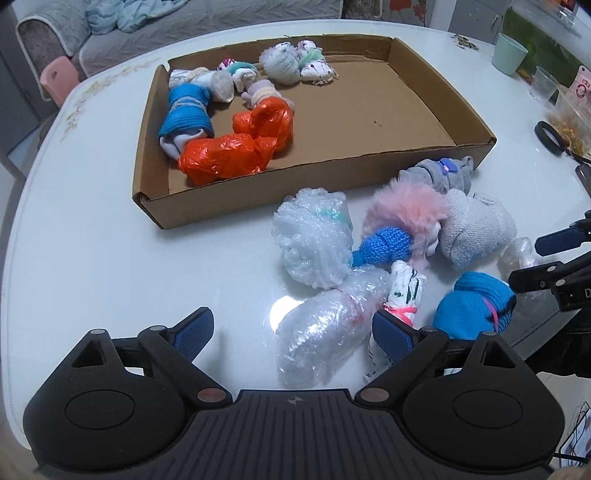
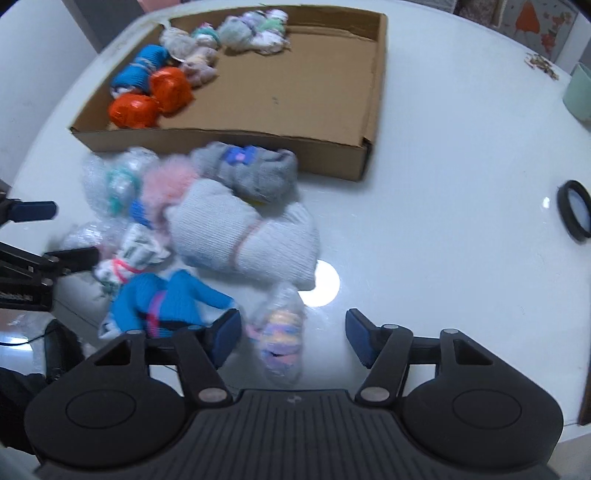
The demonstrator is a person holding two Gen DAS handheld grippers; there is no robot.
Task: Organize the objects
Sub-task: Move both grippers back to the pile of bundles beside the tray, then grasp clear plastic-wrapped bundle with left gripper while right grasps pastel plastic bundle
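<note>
A shallow cardboard tray lies on the white table and holds several wrapped bundles, among them a blue sock roll and orange plastic bundles. In front of it is a loose pile: a bubble-wrap ball, a pink fluffy roll, a grey knit roll and a blue knit bundle. My left gripper is open over a bubble-wrap bundle, which lies by its right finger. My right gripper is open around a clear-wrapped pastel bundle, pads apart from it.
A green cup, a clear cup and a black-rimmed lens stand on the table to the right. A grey sofa and a pink stool are behind the table. The tray's right half is bare cardboard.
</note>
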